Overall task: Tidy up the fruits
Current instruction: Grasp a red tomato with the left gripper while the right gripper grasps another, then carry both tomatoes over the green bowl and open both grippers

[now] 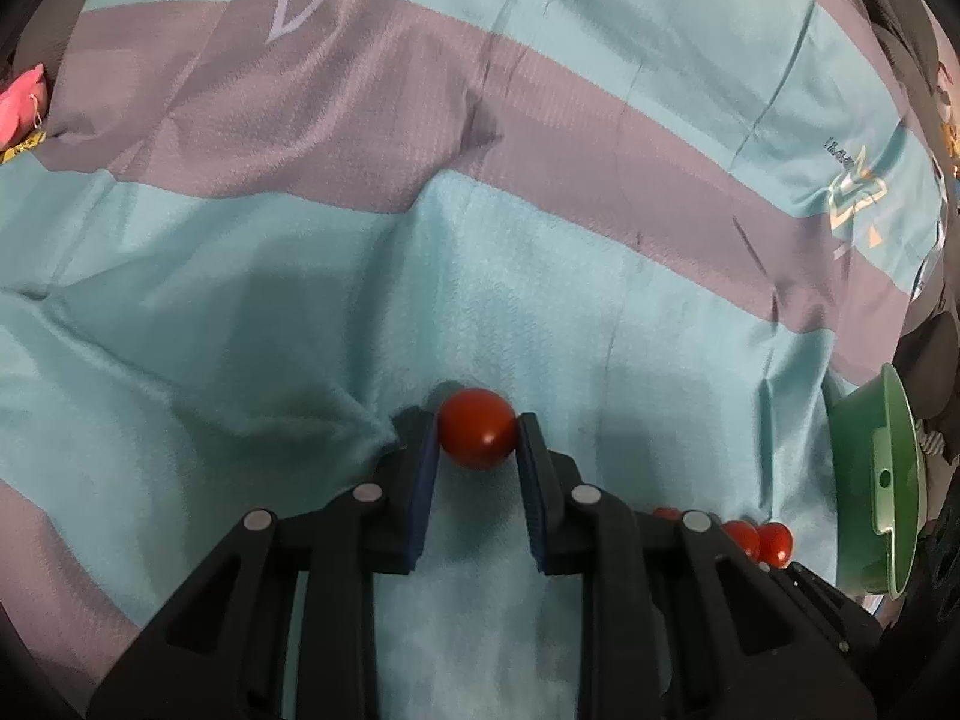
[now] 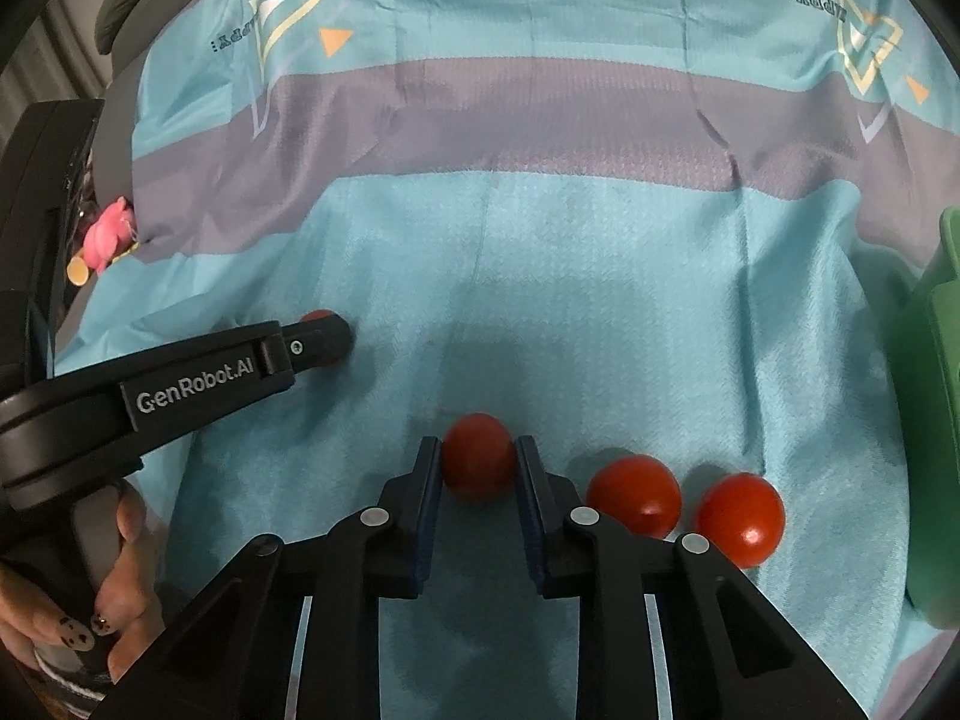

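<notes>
In the left wrist view my left gripper (image 1: 478, 429) is shut on a red cherry tomato (image 1: 477, 427), low over the teal cloth. In the right wrist view my right gripper (image 2: 478, 456) is shut on another red cherry tomato (image 2: 479, 456), resting on the cloth. Two more tomatoes lie just right of it, one (image 2: 635, 493) near the right finger, one (image 2: 741, 518) further right. They also show in the left wrist view (image 1: 774, 542). The left gripper (image 2: 318, 345) appears at the left of the right wrist view, its tomato (image 2: 317, 317) mostly hidden.
A green plastic bowl (image 1: 882, 480) stands at the right edge; its wall also shows in the right wrist view (image 2: 936, 420). A teal and grey cloth (image 2: 540, 240) covers the surface. A pink toy (image 2: 108, 234) lies at the far left edge.
</notes>
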Tool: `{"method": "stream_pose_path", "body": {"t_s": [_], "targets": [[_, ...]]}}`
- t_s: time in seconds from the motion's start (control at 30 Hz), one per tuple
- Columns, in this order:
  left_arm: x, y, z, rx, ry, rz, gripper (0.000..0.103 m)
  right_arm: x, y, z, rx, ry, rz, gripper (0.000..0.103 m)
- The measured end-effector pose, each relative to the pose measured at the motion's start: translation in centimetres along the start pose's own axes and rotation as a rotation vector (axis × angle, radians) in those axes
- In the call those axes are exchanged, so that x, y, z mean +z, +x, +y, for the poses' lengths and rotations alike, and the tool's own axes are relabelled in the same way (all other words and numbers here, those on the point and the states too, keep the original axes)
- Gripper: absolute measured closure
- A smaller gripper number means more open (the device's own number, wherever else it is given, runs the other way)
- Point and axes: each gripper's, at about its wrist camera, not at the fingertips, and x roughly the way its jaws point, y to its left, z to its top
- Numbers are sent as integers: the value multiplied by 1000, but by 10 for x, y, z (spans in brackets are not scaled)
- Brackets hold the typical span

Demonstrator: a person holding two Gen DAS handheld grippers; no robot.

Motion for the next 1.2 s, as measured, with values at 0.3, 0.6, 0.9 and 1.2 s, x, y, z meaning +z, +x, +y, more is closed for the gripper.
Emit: {"method": "stream_pose_path", "body": {"t_s": [0.3, 0.6, 0.9, 1.2], "targets": [[-7, -40, -21, -32, 44, -70, 78, 5, -34, -5, -11, 11, -92, 78], [-12, -87, -61, -88, 139, -169, 78, 8, -92, -29, -42, 73, -244, 78], [-22, -113, -114, -170, 260, -225, 78, -2, -147, -64, -113, 165, -393, 78], [-34, -111, -175, -250, 387, -222, 78, -17, -178, -110, -222, 286, -467, 78]]}}
